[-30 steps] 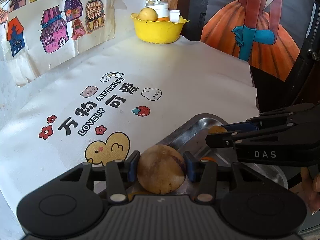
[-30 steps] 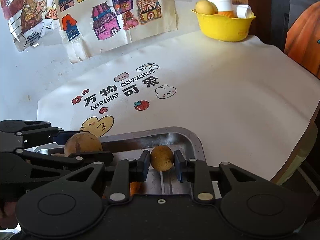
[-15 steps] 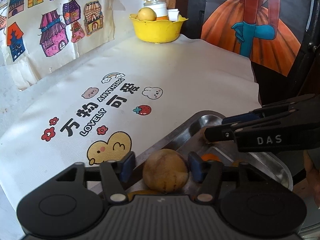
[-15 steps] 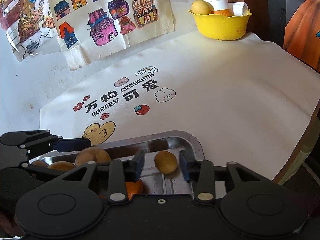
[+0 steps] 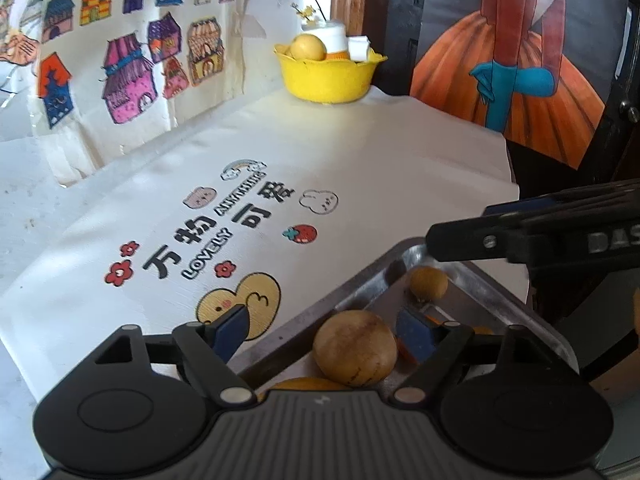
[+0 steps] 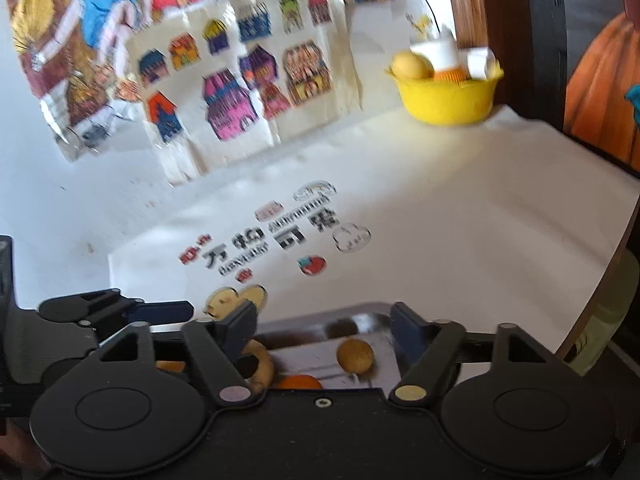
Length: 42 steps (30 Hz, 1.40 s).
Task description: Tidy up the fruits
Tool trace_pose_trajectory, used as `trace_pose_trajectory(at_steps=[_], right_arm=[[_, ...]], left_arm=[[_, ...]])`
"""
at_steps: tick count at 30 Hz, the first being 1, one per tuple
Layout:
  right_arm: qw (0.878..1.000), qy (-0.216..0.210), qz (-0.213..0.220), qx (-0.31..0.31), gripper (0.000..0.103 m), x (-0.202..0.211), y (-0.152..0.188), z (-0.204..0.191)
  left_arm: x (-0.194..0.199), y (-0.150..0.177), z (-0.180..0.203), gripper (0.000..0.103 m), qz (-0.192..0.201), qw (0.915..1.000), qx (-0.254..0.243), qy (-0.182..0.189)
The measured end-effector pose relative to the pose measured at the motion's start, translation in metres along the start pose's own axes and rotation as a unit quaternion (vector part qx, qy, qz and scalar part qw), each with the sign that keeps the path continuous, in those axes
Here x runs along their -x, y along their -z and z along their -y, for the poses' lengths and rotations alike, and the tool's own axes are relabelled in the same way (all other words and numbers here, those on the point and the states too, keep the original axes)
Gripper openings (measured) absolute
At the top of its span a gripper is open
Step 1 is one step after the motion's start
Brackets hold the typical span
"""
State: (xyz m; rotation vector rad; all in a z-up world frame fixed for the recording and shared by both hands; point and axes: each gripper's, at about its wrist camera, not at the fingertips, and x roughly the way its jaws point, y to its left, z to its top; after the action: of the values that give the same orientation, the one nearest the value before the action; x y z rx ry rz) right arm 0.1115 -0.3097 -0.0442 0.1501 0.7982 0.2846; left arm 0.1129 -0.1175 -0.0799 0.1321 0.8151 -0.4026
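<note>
Now both hand-held grippers, left [image 5: 322, 330] and right [image 6: 324, 326], gape apart, each round tan fruit [image 5: 355, 347] lying released in the shiny metal tray [image 5: 500, 300] between their fingers.

A large round brown fruit [image 5: 354, 347] rests in the metal tray [image 5: 362, 270], between the left gripper's [image 5: 322, 330] spread fingers, nearer the right one. A smaller tan fruit [image 6: 355, 356] lies between the right gripper's [image 6: 324, 322] parted fingers.
</note>
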Motion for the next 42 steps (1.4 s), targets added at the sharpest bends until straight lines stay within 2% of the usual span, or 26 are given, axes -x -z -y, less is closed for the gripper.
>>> trace_pose_trajectory(at_steps=[6,9,14,19,25,33,36,42], right_arm=[[0.999,-0.003,0.037,0.006,0.099,0.033,-0.005,-0.019],[0.998,-0.006,0.055,0.006,0.102,0.051,-0.005,-0.029],[0.996,-0.015,0.081,0.012,0.102,0.081,-0.003,-0.046],[0.995,-0.022,0.1,0.018,0.102,0.112,0.008,-0.064],[0.996,-0.007,0.087,0.015,0.102,0.132,0.043,-0.083],[0.999,0.025,0.041,0.006,0.102,0.13,0.091,-0.102],[0.999,0.033,0.035,0.0,0.102,0.128,0.098,-0.101],[0.999,0.043,0.029,-0.003,0.102,0.127,0.101,-0.098]], left_arm=[[0.028,-0.005,-0.006,0.1,0.034,0.9993,0.01,-0.016],[0.045,-0.007,-0.011,0.102,0.05,0.9983,0.02,-0.024],[0.074,-0.007,-0.024,0.102,0.075,0.9957,0.041,-0.035],[0.098,0.002,-0.035,0.103,0.081,0.9936,0.055,-0.057],[0.126,0.028,-0.043,0.103,0.069,0.9927,0.068,-0.071],[0.153,0.067,-0.031,0.103,0.059,0.9926,0.075,-0.074],[0.156,0.077,-0.031,0.103,0.054,0.9923,0.091,-0.064],[0.157,0.084,-0.034,0.103,0.05,0.9913,0.096,-0.075]])
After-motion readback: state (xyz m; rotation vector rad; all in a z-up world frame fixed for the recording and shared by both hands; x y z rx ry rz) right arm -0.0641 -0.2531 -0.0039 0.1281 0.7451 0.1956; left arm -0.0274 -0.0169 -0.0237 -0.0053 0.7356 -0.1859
